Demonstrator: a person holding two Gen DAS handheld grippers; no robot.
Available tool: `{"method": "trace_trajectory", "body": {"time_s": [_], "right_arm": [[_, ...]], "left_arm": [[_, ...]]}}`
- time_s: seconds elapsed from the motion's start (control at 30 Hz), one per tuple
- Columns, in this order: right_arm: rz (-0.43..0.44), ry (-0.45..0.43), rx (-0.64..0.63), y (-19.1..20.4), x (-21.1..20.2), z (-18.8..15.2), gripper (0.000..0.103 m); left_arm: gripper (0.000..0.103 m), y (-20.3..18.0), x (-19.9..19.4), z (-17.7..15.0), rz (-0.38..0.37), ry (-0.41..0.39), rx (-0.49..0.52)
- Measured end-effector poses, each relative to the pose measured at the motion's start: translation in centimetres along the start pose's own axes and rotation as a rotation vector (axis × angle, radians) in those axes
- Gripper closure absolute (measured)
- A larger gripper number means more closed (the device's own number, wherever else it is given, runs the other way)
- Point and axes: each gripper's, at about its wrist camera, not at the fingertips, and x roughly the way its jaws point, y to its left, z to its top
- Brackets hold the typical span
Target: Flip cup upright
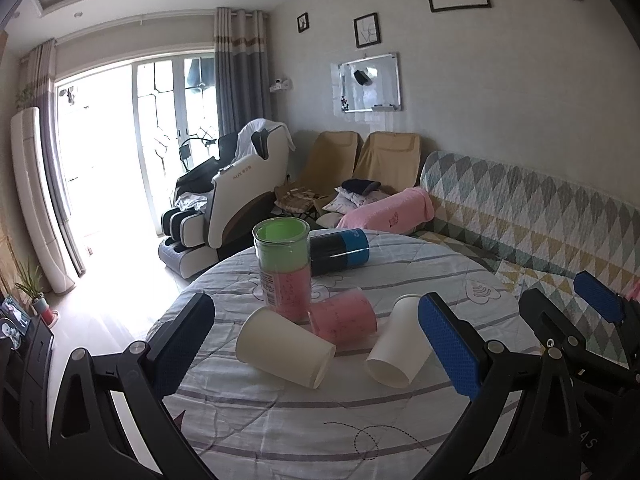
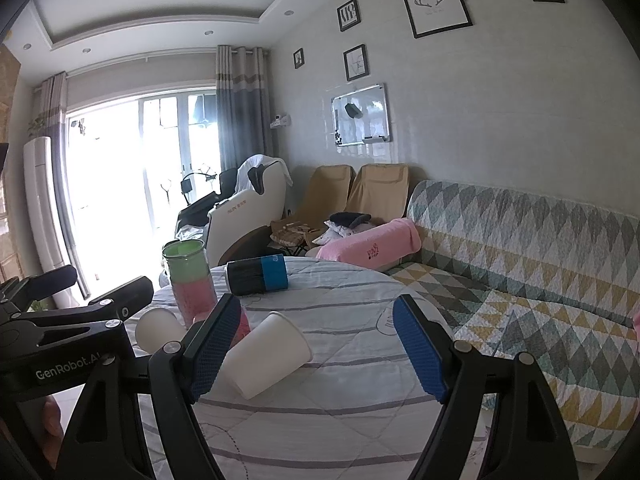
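A: What is nearest to the left hand-held gripper?

B: Its jaws stand wide apart and hold nothing. Between them, on the table, lies a white paper cup on its side, its mouth toward the camera and to the right. I see nothing inside it.

A: And the right hand-held gripper?

B: It is also wide open and holds nothing. A second white cup lies on its side between the fingers, close to the left finger, with its mouth turned to the lower left. In the left view this same cup shows an empty inside.

A: What is behind the two cups?

B: A pink cup lies on its side between them and touches the first white cup. Just behind it a clear tube stands upright. It holds stacked cups, pink at the bottom and green at the top.

A: Anything further?

B: A black cylinder with a blue band lies on its side behind the tube. Beyond the table there is a sofa with a triangle pattern, a pink roll on it, and a massage chair by the bright window.
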Motion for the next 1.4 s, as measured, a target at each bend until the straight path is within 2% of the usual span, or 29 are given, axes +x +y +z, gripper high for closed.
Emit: {"method": "trace_trajectory", "body": {"time_s": [0.73, 1.4], "right_arm": [[-0.012, -0.006, -0.050, 3.9, -0.7, 0.9, 0.023], [-0.011, 0.003, -0.056, 4.5, -1.1, 1.1, 0.023]], "left_arm": [[0.000, 4.2, -1.4, 0.0, -0.021, -0.033, -0.028], [0.000, 6.4, -0.2, 0.2, -0.044, -0.022, -0.034]]}}
